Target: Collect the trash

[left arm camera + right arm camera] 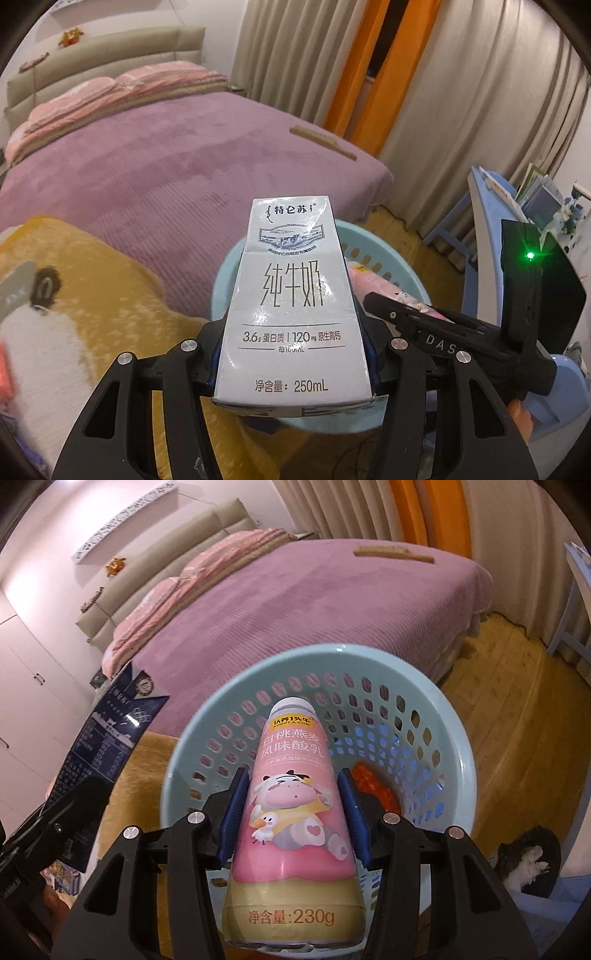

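Note:
My left gripper is shut on a white 250 mL milk carton and holds it above the near rim of a light blue perforated basket. My right gripper is shut on a pink yogurt bottle and holds it over the same basket. Something orange-red lies in the basket's bottom. The carton's dark side shows at the left of the right wrist view. The right gripper with the pink bottle shows in the left wrist view.
A bed with a purple cover stands behind the basket, with a long wooden stick on its far edge. A yellow plush rug lies to the left. A blue shelf with books stands at the right, on the wooden floor.

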A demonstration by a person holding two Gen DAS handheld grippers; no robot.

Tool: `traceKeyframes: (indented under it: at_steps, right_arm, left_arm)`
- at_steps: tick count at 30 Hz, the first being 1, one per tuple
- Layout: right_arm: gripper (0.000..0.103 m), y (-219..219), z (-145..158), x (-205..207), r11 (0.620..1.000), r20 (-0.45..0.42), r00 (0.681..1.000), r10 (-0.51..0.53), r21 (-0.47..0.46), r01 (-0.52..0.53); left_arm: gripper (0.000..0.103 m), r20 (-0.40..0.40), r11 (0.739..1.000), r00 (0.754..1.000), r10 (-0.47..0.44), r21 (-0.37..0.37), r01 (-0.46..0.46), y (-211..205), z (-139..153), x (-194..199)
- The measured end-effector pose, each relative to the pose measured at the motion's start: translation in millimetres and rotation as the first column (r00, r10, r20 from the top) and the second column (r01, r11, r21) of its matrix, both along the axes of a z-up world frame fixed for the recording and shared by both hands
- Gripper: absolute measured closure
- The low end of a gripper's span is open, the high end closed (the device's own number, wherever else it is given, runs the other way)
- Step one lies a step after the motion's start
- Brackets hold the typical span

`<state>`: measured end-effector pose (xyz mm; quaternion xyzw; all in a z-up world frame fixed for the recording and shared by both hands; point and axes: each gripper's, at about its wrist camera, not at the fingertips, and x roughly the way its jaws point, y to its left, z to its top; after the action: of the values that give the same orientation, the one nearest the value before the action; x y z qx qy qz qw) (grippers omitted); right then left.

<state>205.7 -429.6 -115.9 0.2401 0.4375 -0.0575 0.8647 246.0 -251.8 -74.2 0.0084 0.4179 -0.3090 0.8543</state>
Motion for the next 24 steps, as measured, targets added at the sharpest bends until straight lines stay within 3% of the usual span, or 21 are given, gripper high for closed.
traceKeyframes:
  at_steps: [3, 5, 6, 12, 24]
  right_arm:
    - [0.056, -1.6, -8.2, 7.3, 1.000, -0.027, 1.000, -0.003, 0.013, 0.004]
    - [0.056, -3.0, -14.8, 10.5, 1.000, -0.044, 0.999, -0.006, 0.025, 0.007]
    - [0.055, -5.2, -17.0, 11.1, 0.999, -0.044, 0.999, -0.004, 0.033, 0.005]
    - [0.051, -7.5, -15.2, 4.4, 0.999, -0.033, 0.999, 0.003, 0.041, -0.002]
    - [0.051, 37.9, 36.7, -20.8, 0.996, 0.084, 0.992, 0.094, -0.020, -0.092]
  left_arm:
    - [0.044, -0.015, 1.000, 1.000, 0.001, -0.001, -0.001, -3.9, -8.6, 4.8]
    - [0.031, -0.007, 1.000, 1.000, 0.013, 0.004, -0.013, -3.5, -11.0, 4.9]
    - [0.030, -0.003, 1.000, 1.000, 0.012, 0.003, -0.012, -4.1, -10.7, 4.3]
    - [0.029, 0.005, 1.000, 1.000, 0.005, -0.008, -0.005, 5.5, -8.6, -5.1]
    - [0.029, 0.065, 0.996, 0.997, 0.050, -0.071, -0.046, 50.1, 21.3, -39.7]
